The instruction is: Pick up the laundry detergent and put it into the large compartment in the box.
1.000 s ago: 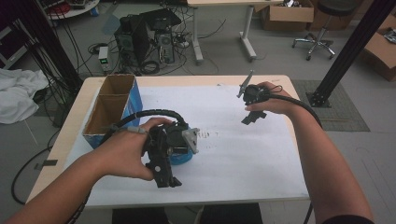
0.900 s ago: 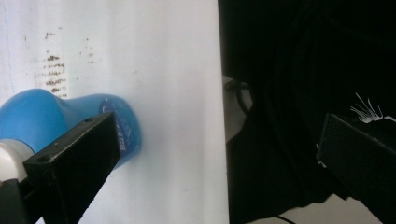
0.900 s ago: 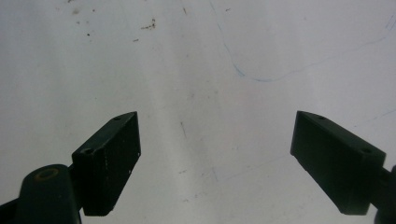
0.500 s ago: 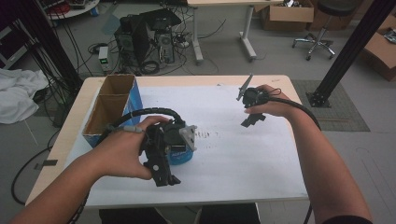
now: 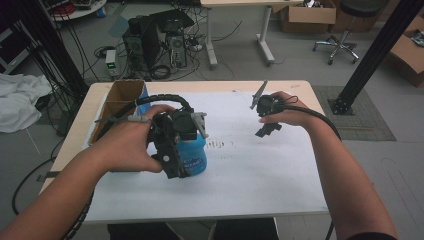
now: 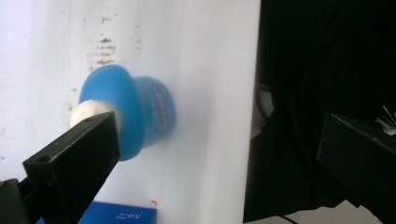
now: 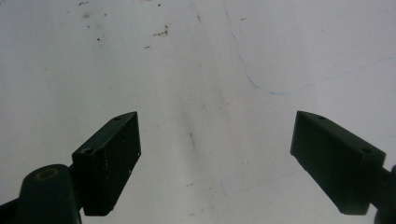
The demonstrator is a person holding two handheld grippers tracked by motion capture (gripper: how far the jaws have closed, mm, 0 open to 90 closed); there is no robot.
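- White-topped bench in a lab room; cables, PC towers and cardboard boxes on the floor behind.
- Blue bottle with white cap stands upright on the bench, left of centre, nearer the front edge than the back.
- Left gripper sits right at the bottle from the left side, hand wrapped around it. In the left gripper view the jaws are spread wide: one jaw overlaps the bottle's white cap, the other is well off to the side past the bench edge. Not clamped on anything.
- Right gripper is held over the right half of the bench, nearer the back edge, well apart from the bottle. Jaws wide apart, nothing between them, just bare scuffed white surface.
- Open cardboard box with a blue side at the back-left corner, near the bottle.
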